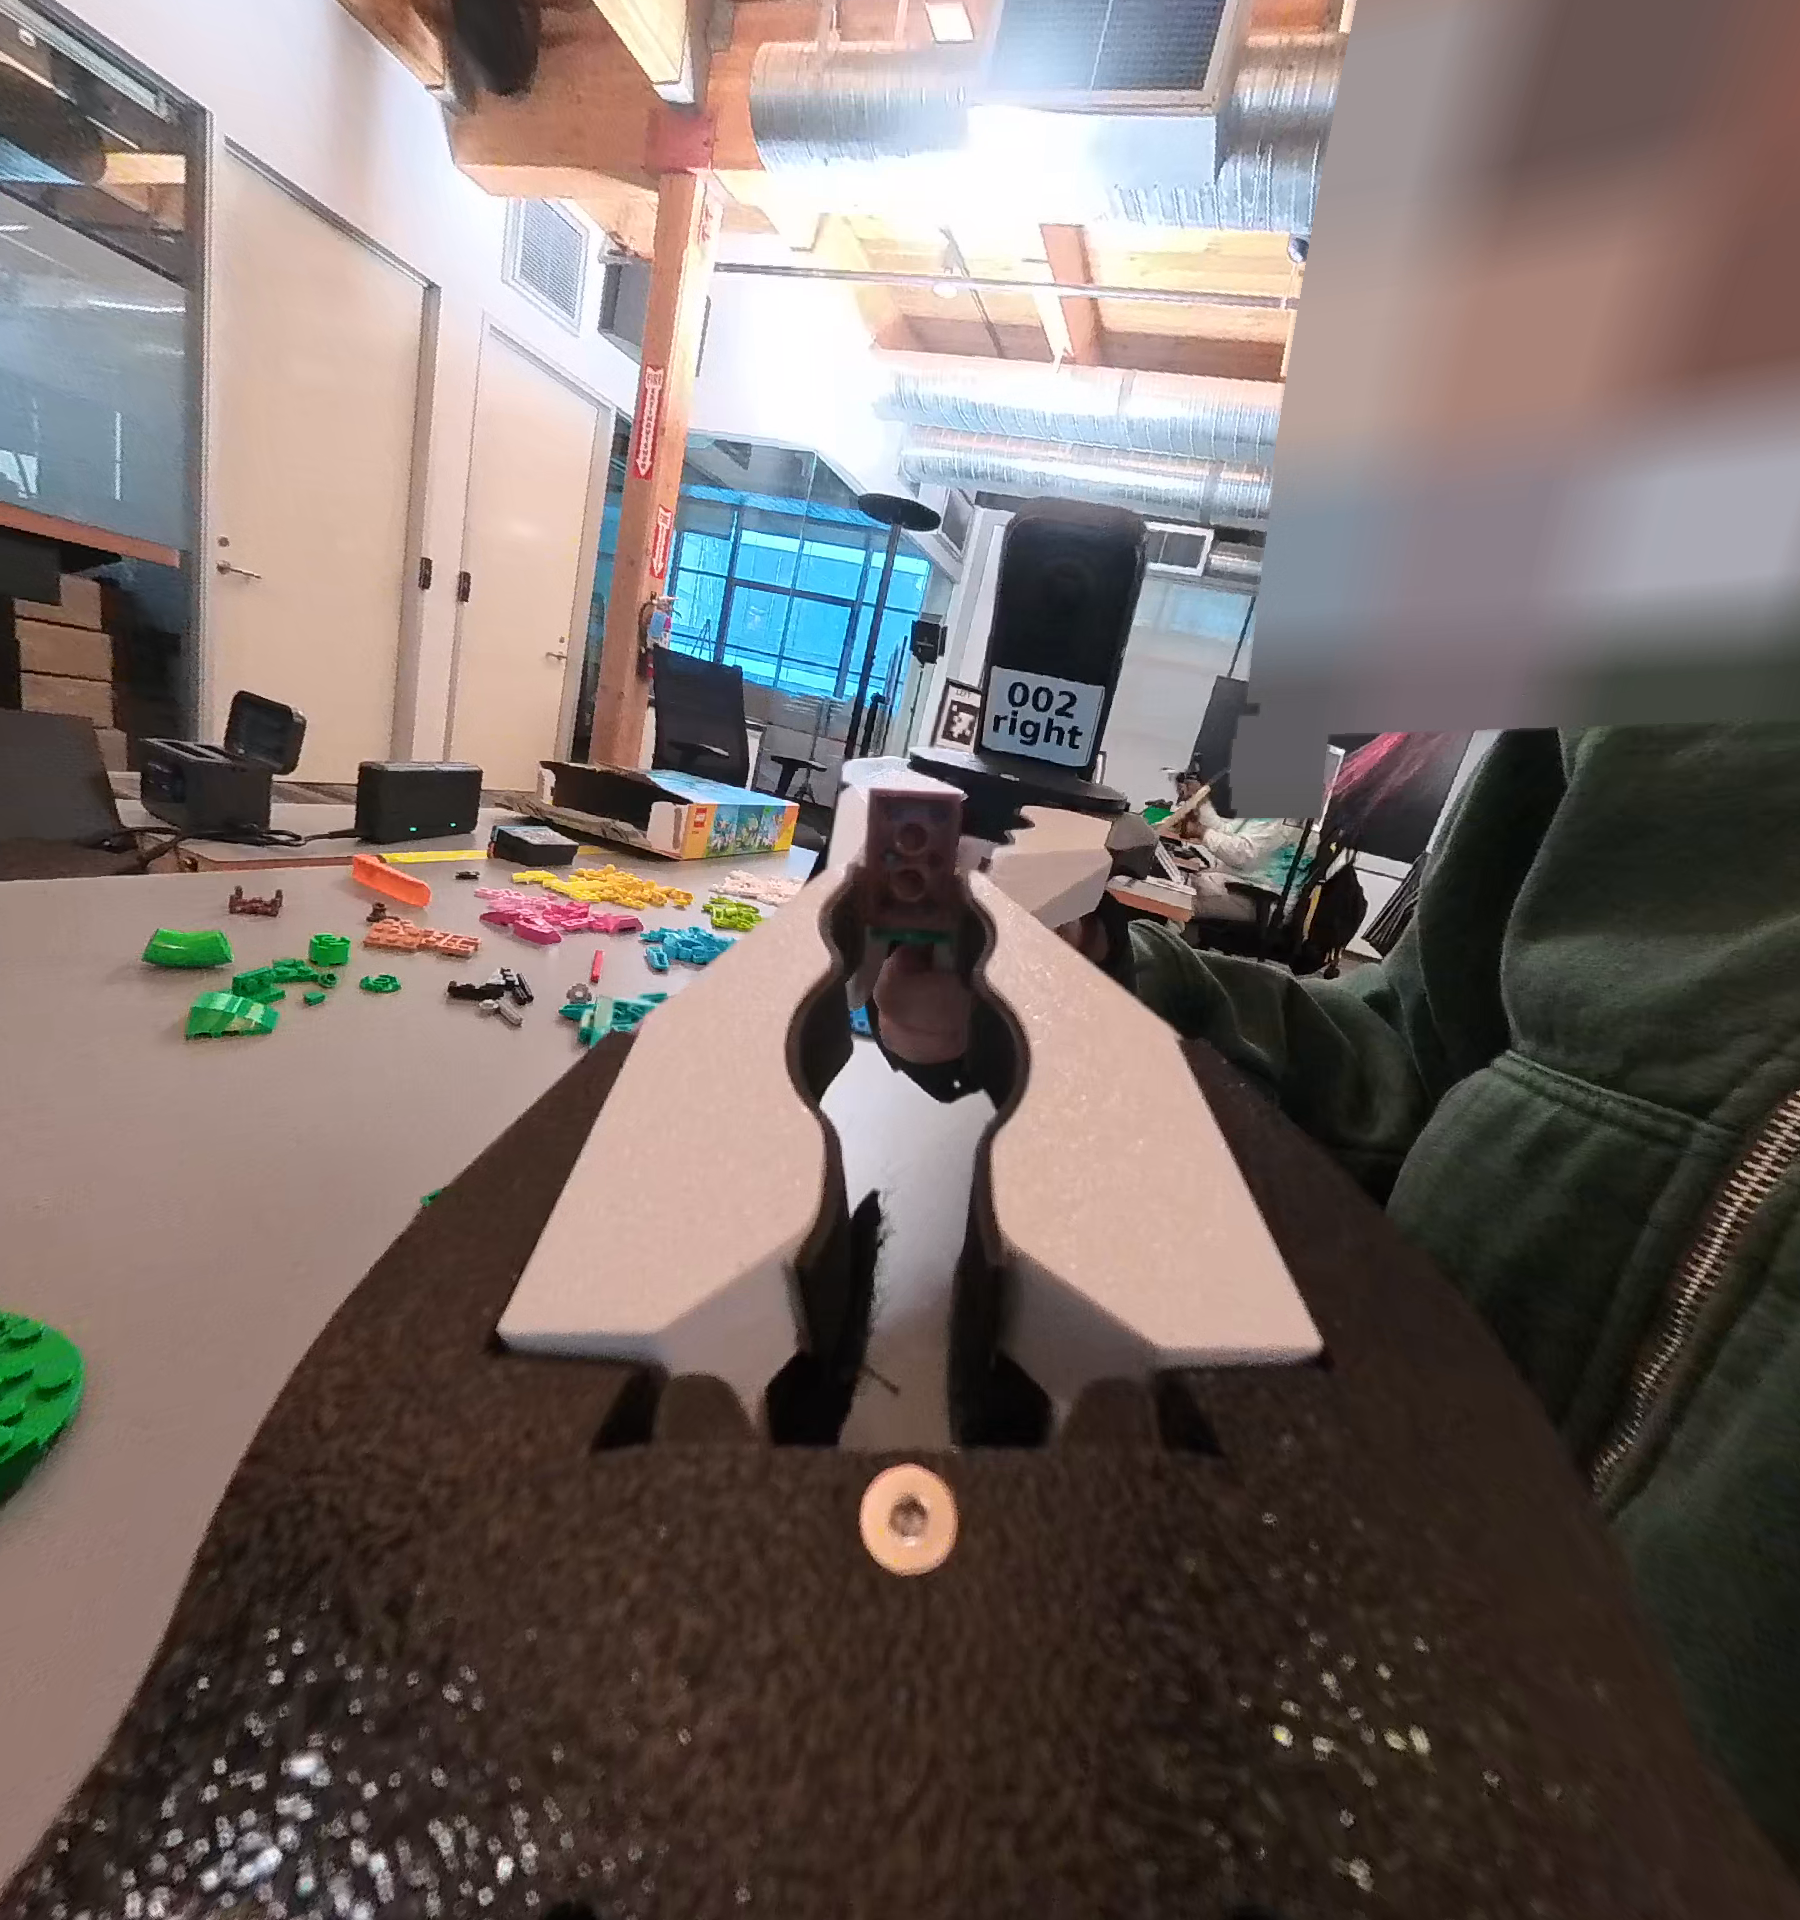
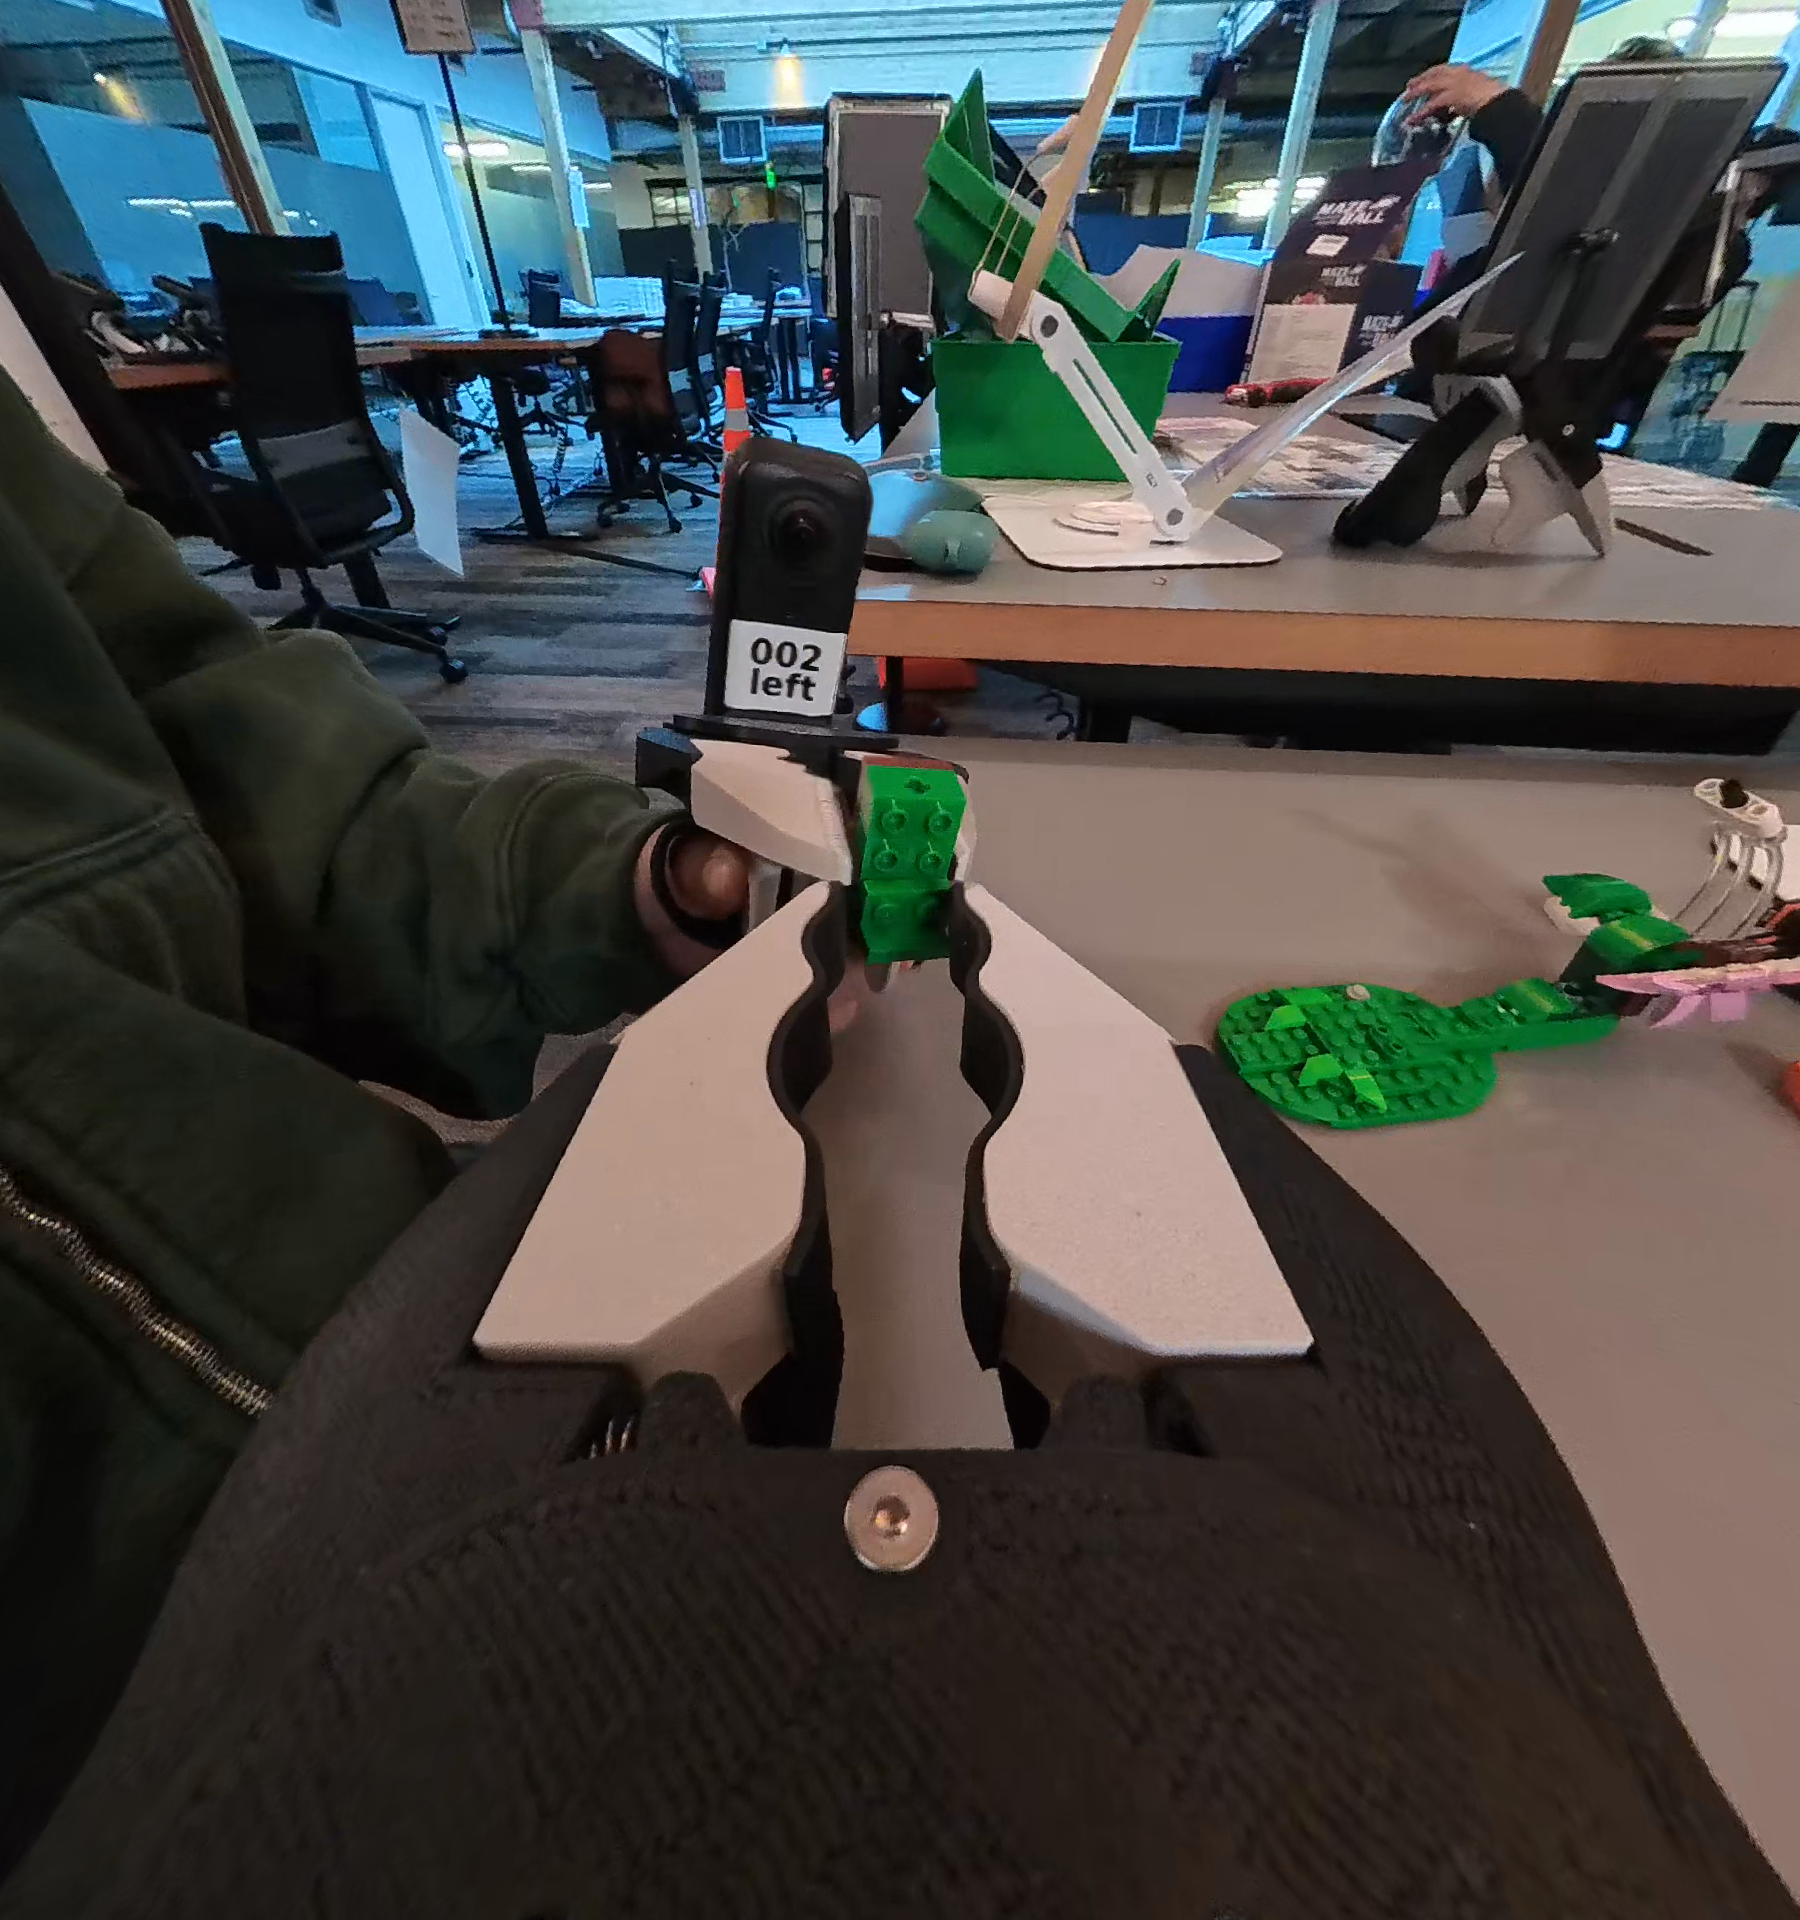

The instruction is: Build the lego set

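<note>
Both grippers clamp one piece | left gripper (image 1: 901, 883): brown brick (image 1: 911, 857) | right gripper (image 2: 901, 914): green brick (image 2: 906, 862)

Ahead and left of my left claw, past the table (image 1: 148, 1143), sit two black chargers (image 1: 418, 798) before pale doors (image 1: 314, 499). Beyond my right claw, a second table (image 2: 1395, 613) carries a green bin (image 2: 1041, 405), a white stand (image 2: 1114, 520) and a monitor (image 2: 1623, 208). Office chairs (image 2: 293, 416) stand far left.

A small brick stack (image 2: 904, 873), green one side (image 2: 906, 831) and brown the other (image 1: 911, 862), is held upright above the tabletop (image 1: 200, 1143). A green baseplate build (image 2: 1363, 1049) lies flat there, with sorted loose pieces (image 1: 563, 914) spread beyond.
</note>
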Demonstrator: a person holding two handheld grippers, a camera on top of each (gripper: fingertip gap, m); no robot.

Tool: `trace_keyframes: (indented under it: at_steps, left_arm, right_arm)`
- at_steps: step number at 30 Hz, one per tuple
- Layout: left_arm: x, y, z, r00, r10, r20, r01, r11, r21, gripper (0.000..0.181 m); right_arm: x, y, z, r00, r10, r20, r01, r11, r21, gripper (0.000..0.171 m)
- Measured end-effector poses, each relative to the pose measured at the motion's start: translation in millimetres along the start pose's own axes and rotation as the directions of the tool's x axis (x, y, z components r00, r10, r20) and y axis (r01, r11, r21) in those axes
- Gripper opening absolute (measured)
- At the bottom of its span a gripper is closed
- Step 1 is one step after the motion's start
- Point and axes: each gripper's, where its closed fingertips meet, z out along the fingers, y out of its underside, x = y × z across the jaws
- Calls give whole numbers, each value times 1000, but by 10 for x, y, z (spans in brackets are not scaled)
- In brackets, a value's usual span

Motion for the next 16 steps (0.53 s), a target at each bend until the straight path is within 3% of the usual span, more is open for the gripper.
trace_keyframes:
  at_steps: [6, 10, 12, 16]
  left_arm:
    - [-101, -103, 38, 991, -127, 48, 120, 985, 125, 13]
    - [-231, -227, 8, 947, -315, 53, 287, 912, 293, 13]
    - [-274, -342, -31, 911, -412, 9, 374, 836, 403, 13]
    - [-311, -422, 1, 842, -538, -43, 480, 711, 514, 13]
  right_arm:
    - [50, -72, -2, 994, -75, -76, 77, 997, 28, 31]
    - [136, -151, -39, 962, -191, -197, 201, 979, 34, 33]
    - [215, -213, -83, 910, -284, -302, 304, 952, 19, 39]
    - [317, -317, -156, 685, -517, -513, 545, 831, -110, 44]
